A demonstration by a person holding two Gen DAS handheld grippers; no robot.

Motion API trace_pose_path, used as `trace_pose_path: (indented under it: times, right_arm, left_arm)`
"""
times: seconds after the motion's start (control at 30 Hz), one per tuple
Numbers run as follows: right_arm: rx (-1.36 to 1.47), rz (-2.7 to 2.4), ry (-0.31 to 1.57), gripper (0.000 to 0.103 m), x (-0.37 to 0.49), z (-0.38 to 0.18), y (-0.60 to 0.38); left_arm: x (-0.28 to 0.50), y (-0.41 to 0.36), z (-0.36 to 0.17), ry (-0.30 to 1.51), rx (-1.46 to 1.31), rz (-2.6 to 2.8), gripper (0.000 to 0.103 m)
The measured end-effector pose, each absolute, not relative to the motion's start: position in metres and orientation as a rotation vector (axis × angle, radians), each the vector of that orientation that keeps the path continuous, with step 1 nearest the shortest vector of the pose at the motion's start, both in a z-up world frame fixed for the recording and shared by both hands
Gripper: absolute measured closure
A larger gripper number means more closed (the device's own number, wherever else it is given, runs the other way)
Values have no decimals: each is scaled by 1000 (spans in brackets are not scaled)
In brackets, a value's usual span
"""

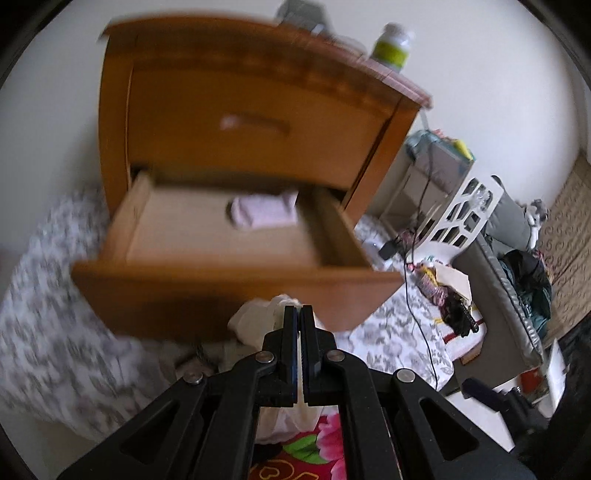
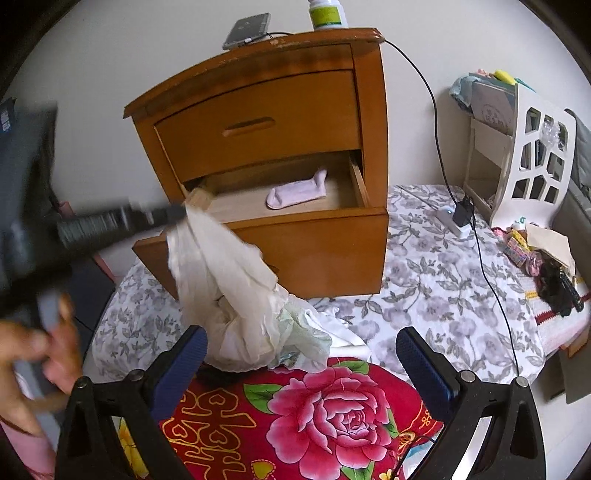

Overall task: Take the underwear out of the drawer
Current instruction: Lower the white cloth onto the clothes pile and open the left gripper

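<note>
The wooden nightstand's lower drawer (image 2: pixel 310 251) stands pulled out, with a pale pink sock (image 2: pixel 297 192) lying inside. My left gripper (image 1: pixel 299 309) is shut on cream underwear (image 1: pixel 255 317) in front of the drawer. In the right wrist view the left gripper (image 2: pixel 175 213) comes in blurred from the left, and the cream underwear (image 2: pixel 221 266) hangs from its tip down onto a heap of pale cloth (image 2: pixel 295 336) on the bed. My right gripper (image 2: pixel 301 354) is open just below that heap, holding nothing. The sock (image 1: pixel 264 212) also shows in the left wrist view.
A green-labelled bottle (image 2: pixel 327 14) and a phone (image 2: pixel 246 31) sit on the nightstand top. A black cable (image 2: pixel 439 147) runs down to a charger on the floral bedsheet. A white cut-out rack (image 2: pixel 532 155) stands right. A red flowered blanket (image 2: pixel 332 413) lies near. A hand (image 2: pixel 37 350) grips the left handle.
</note>
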State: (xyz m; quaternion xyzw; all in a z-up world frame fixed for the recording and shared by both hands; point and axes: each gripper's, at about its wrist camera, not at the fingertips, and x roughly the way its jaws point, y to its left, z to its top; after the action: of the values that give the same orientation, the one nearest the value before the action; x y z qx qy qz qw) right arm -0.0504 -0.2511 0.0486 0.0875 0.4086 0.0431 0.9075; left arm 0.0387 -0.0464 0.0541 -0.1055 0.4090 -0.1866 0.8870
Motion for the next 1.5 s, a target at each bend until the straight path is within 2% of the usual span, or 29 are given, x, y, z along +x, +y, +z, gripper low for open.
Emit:
trace_pose_path:
  times: [0.23,0.5,0.8,1.03,1.13,1.2,1.33,1.43,1.5]
  right_arm:
    - [179,85,870,0,-45,39,-252]
    - [176,80,880,0,-43,35,-251]
    - [168,87,886,0,-43,33,-247]
    - [171,84,888,0,-42,32,-249]
    - [169,84,888,0,-42,32,-248]
    - [168,84,889,0,-42,30,-248]
    - [166,83,890,0,-42,29,-248]
    - [166,82,889,0,-42,29,-248]
    - [165,82,891,0,-42,29,-248]
  left_arm:
    - [29,-54,-4,982,-245,-410,102]
    - [13,-65,-40,1095,-230,-431,102]
    - [18,-73,-57,1144,-227,-421,102]
    - [16,-66,-43,1115,-247,-425,101]
    - [13,-64,-37,1112,-253,-432,93]
    - [10,-60,-30,1101,-251,-427,83]
    - [7,-55,-15,1054,-236,-399,76]
    - [5,-48,-2,1011,-232,-369,61]
    - [4,-41,8,968,-223,-333,48]
